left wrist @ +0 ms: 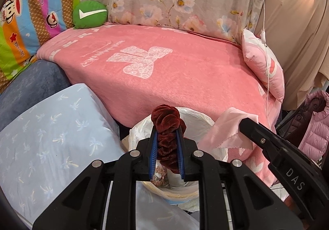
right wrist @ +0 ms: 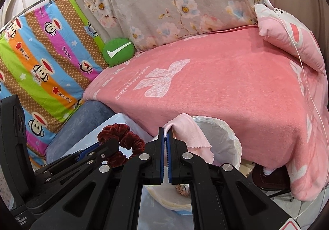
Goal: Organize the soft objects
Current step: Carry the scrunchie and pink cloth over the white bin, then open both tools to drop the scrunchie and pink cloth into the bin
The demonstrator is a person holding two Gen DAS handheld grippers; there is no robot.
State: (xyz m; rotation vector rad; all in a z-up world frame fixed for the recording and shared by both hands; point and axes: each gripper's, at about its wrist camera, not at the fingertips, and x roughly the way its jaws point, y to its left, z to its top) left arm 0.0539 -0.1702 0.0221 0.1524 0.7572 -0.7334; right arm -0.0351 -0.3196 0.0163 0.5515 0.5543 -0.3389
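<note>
My left gripper (left wrist: 167, 127) is shut on a dark red velvet scrunchie (left wrist: 167, 143), whose bunched loop sticks out past the fingertips. It hangs over a small bin with a white plastic liner (left wrist: 202, 116). My right gripper (right wrist: 165, 130) is shut on a pale pink cloth (right wrist: 185, 133), which drapes over the near rim of the same bin (right wrist: 228, 135). In the right wrist view the left gripper (right wrist: 98, 146) and its scrunchie (right wrist: 127, 137) are just to the left. In the left wrist view the right gripper (left wrist: 245, 125) and the cloth (left wrist: 224, 133) are to the right. A patterned scrunchie (right wrist: 182, 187) lies inside the bin.
Behind the bin lies a pink blanket (left wrist: 164, 78) over a seat. On it are a green round cushion with a white tick (left wrist: 89, 14) and a pink pillow (left wrist: 265, 67). A pale blue palm-print cushion (left wrist: 53, 133) sits at the left, and a pink padded jacket (left wrist: 314, 129) at the right.
</note>
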